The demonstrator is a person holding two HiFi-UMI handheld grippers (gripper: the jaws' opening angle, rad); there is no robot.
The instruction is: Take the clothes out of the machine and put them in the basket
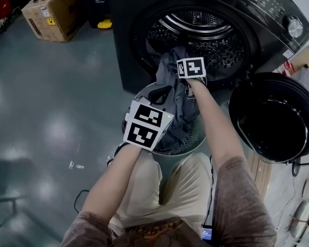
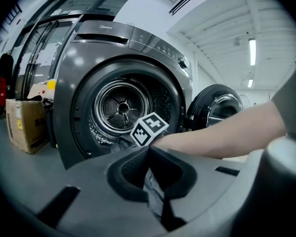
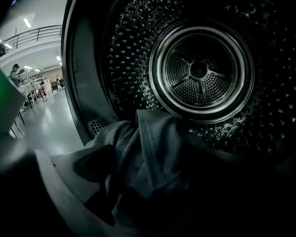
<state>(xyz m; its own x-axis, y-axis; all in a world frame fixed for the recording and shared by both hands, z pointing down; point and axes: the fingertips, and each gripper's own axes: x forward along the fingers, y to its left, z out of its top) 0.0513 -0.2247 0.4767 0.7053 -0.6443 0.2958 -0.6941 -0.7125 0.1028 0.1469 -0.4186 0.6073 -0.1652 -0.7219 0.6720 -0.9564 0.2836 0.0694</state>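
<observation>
Nearest the lens, the person's forearms (image 1: 118,174) reach forward, a gripper at the end of each. The left gripper (image 2: 150,157) has its jaws pressed together on a fold of grey garment (image 1: 177,112), the cloth pinched between the pads and hanging below them. It hovers just over the basket (image 1: 142,90), which sits directly beneath it. The right gripper (image 1: 190,68) is ahead of the left one, at the lip of the drum (image 3: 200,70), with its jaws spread wide and nothing in them. The bunched upper part of the same garment lies just in front of and below those jaws, draped over the drum's lower edge. So the garment bridges the two: one end down in the basket by the left gripper, the other in the mouth of the machine (image 1: 126,40) by the right. The door (image 1: 275,117) hangs open to the right of the right gripper, and a box (image 1: 54,12) stands well off to the left of both. The step in hand looks like hauling this garment out hand over hand. The next move calls for the right gripper to dip onto the bunched cloth, close on a thick fold rather than a thin edge, and draw it back over the lip towards the basket.
</observation>
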